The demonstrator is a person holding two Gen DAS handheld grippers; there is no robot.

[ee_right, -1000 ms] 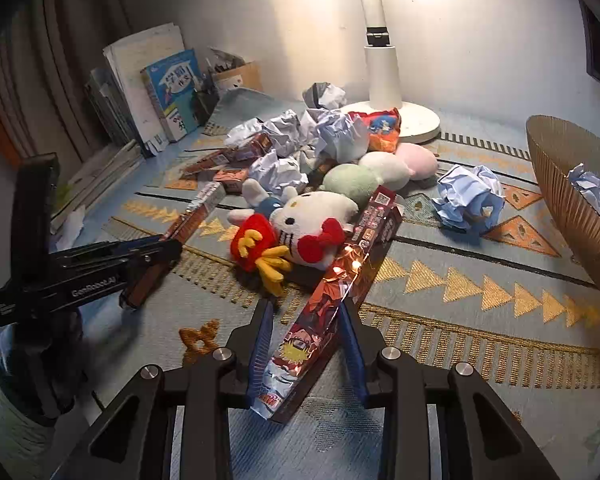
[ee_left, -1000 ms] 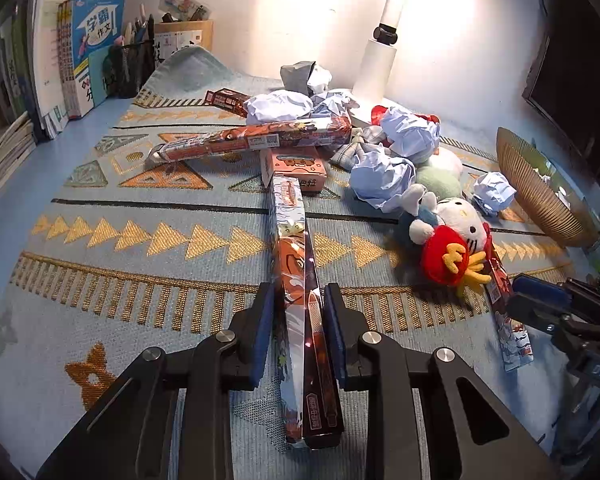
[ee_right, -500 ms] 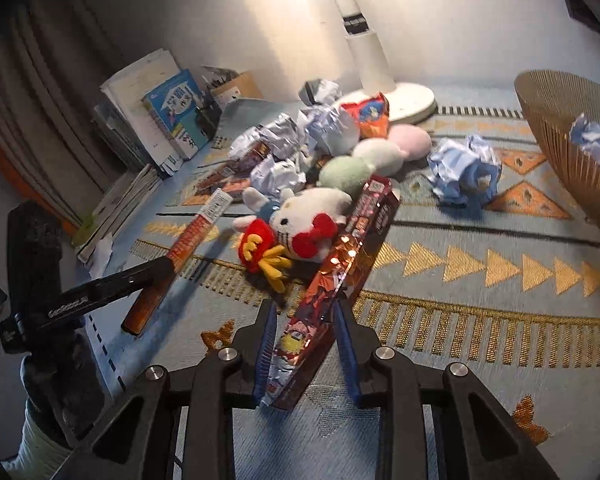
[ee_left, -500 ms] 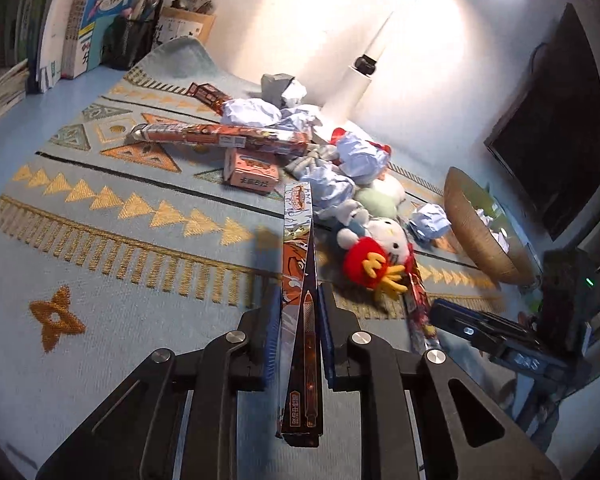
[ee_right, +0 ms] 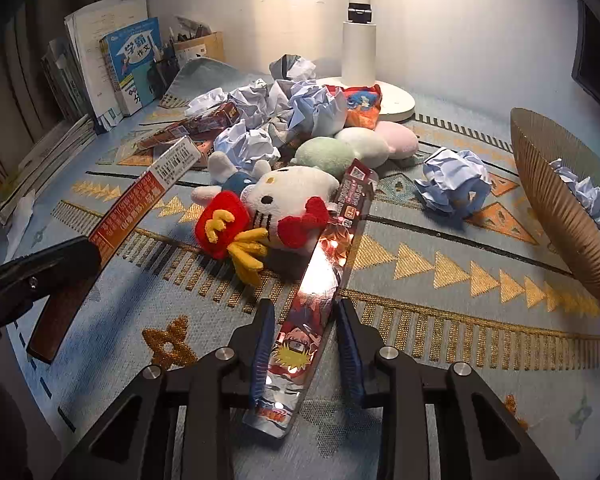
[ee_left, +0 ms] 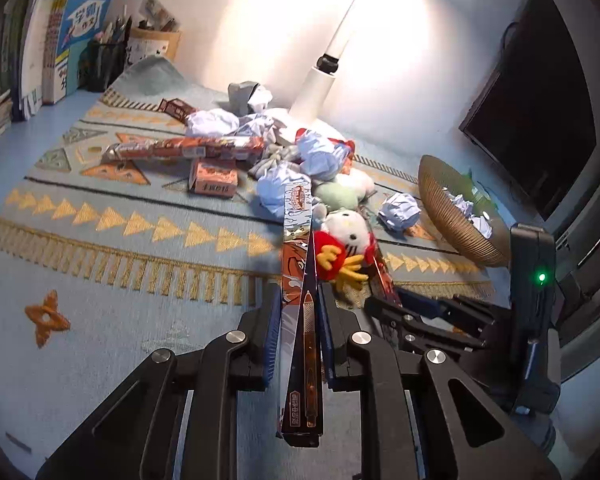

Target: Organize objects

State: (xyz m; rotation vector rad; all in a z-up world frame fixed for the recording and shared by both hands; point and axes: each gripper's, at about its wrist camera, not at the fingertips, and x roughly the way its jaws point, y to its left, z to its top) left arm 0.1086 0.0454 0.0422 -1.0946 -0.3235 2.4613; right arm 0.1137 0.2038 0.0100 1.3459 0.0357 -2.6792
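Observation:
My left gripper [ee_left: 299, 312] is shut on a long pen box [ee_left: 300, 280] and holds it lifted above the patterned rug; the box also shows in the right wrist view [ee_right: 140, 204]. My right gripper [ee_right: 305, 324] has its jaws around a second long box with cartoon print [ee_right: 320, 280], which lies on the rug against a Hello Kitty plush [ee_right: 276, 208]. The jaws stand a little apart from that box's sides. The right gripper shows in the left wrist view [ee_left: 388, 308] at lower right.
A pile of crumpled paper balls [ee_right: 312, 104], soft toys [ee_right: 340, 148] and more boxes [ee_left: 188, 148] lies mid-rug. A woven basket [ee_right: 556, 208] with paper stands at the right. A lamp base [ee_right: 380, 96] is behind. Books [ee_right: 132, 64] line the left wall.
My left gripper closed on the pen box, lifted it off the rug and swung right. My right gripper kept its jaws around the cartoon box on the rug.

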